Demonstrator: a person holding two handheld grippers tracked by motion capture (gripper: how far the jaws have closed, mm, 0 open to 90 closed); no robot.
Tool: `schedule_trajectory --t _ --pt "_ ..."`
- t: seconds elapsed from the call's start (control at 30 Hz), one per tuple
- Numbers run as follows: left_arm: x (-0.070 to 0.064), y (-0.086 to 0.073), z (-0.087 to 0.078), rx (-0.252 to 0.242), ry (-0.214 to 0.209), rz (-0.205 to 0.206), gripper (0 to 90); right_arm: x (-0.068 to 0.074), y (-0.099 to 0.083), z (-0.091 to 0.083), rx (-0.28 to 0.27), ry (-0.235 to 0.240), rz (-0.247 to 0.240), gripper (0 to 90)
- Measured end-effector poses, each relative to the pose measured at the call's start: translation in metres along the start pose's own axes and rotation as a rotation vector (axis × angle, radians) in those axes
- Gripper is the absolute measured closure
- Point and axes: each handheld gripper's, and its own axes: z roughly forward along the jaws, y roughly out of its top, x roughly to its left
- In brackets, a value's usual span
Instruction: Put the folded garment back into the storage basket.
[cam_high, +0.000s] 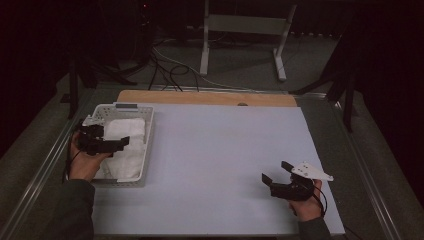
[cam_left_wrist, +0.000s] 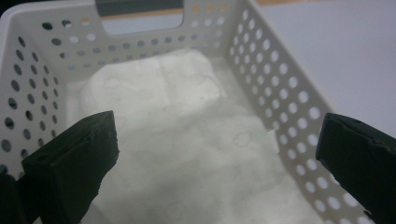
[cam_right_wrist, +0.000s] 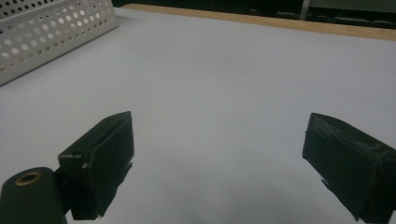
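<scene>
A white perforated basket (cam_high: 148, 131) is seen at the left side of the pale table sheet (cam_high: 220, 150), near the far left corner. A folded white towel (cam_high: 126, 145) is laid inside the basket and covers most of its floor.

The left gripper (cam_high: 120, 143) is held by the person's left hand (cam_high: 85, 162) over the basket's near left part, with its jaws pointed across the towel. In the left gripper view, the 2 black jaws are recorded wide apart, nothing between them but the towel (cam_left_wrist: 187, 135) below; whether the tips touch the cloth cannot be told. The basket wall (cam_left_wrist: 285, 93) with its round holes is seen just inside the right-hand jaw, and the far wall with a handle slot (cam_left_wrist: 140, 21) is seen beyond the towel.

The right gripper (cam_high: 276, 172) is held by the right hand (cam_high: 306, 202) at the near right part of the sheet, well apart from the basket. Its 2 jaws are spread wide and hold nothing; in the right gripper view only bare sheet (cam_right_wrist: 224, 93) lies between them, with a corner of the basket (cam_right_wrist: 51, 32) at the upper left.

A wooden board edge (cam_high: 200, 97) is noted along the far side of the sheet.
</scene>
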Motion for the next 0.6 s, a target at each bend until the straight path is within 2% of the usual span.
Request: schedule_trajectory --t 0.17,0.43,0.6 --pt "-0.009 0.0 -0.007 -0.043 0.0 0.008 0.2 0.0 0.0 0.0 -0.001 -0.001 0.003 9.2" --pt "-0.024 0.0 -0.022 -0.127 -0.041 0.028 0.2 -0.001 0.0 -0.001 -0.003 0.003 0.003 9.2" --pt "-0.033 -0.003 -0.028 -0.155 -0.064 0.046 0.2 0.0 0.001 -0.002 -0.008 -0.001 0.009 9.2"
